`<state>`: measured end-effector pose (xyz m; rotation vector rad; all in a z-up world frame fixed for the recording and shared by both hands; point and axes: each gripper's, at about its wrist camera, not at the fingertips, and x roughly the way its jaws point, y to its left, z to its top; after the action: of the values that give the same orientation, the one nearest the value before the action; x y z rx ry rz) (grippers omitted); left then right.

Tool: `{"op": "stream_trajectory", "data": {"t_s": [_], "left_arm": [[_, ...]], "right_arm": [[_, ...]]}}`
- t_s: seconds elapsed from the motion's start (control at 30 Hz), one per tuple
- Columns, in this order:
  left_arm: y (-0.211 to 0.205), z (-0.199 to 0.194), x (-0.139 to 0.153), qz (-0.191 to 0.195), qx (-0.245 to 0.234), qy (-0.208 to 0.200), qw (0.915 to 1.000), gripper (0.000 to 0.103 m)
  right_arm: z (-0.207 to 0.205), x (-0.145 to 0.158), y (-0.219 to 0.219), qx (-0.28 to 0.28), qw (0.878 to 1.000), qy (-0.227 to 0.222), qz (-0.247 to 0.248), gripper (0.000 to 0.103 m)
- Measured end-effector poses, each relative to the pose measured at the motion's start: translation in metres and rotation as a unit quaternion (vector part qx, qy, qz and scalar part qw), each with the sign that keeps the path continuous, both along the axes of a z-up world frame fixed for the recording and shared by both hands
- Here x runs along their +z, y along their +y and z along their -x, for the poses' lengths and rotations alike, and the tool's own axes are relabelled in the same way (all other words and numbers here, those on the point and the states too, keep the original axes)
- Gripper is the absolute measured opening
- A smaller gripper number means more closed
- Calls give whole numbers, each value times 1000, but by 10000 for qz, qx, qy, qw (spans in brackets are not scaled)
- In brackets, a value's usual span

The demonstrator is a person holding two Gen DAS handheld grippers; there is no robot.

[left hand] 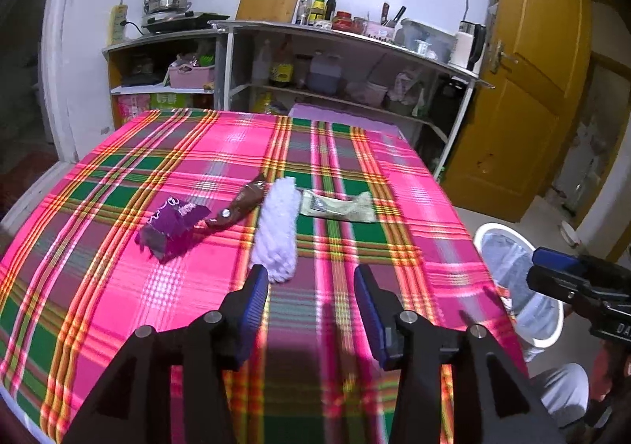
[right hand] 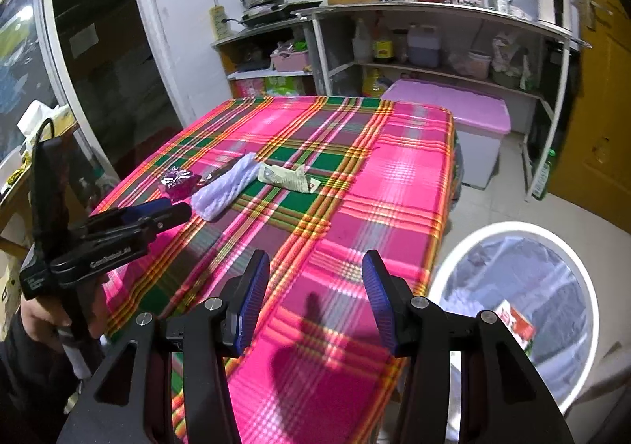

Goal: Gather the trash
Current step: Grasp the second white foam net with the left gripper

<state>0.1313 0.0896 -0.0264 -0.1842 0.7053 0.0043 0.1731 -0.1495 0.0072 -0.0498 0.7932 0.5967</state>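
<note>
Mostly brown wrapper [right hand: 219,172] hidden behind white foam net [right hand: 225,186]

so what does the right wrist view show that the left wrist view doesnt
Only the right wrist view shows a red-and-white packet already inside the white bin, and the window on the far left. Only the left wrist view shows the brown wrapper in full. Both show the plaid table, purple wrapper, white foam net, pale green wrapper, and both grippers open and empty: left gripper, right gripper.
</note>
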Motion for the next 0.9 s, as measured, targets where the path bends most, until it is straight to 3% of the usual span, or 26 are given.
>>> {"op": "stream_trajectory", "data": {"t_s": [0.3, 0.57, 0.6, 0.63, 0.73, 0.9], "left_arm": [[9, -49, -21, -169, -50, 309, 9994, 45], [8, -85, -42, -261, -69, 827, 9962, 44], [5, -85, -42, -312, -97, 839, 9959, 39], [2, -84, -41, -357, -144, 808, 9960, 26], [-3, -76, -36, -424, -215, 624, 9969, 23], [0, -47, -28, -106, -251, 323, 9991, 21]], "right_arm": [[-27, -12, 19, 99, 9998, 146, 32, 50], [-47, -21, 27, 99, 9996, 236, 83, 50], [-49, -21, 28, 93, 9996, 241, 87, 50], [-52, -21, 30, 81, 9996, 254, 92, 50], [-58, -21, 33, 61, 9996, 273, 96, 50], [-63, -19, 40, 115, 9995, 246, 153, 50]]}}
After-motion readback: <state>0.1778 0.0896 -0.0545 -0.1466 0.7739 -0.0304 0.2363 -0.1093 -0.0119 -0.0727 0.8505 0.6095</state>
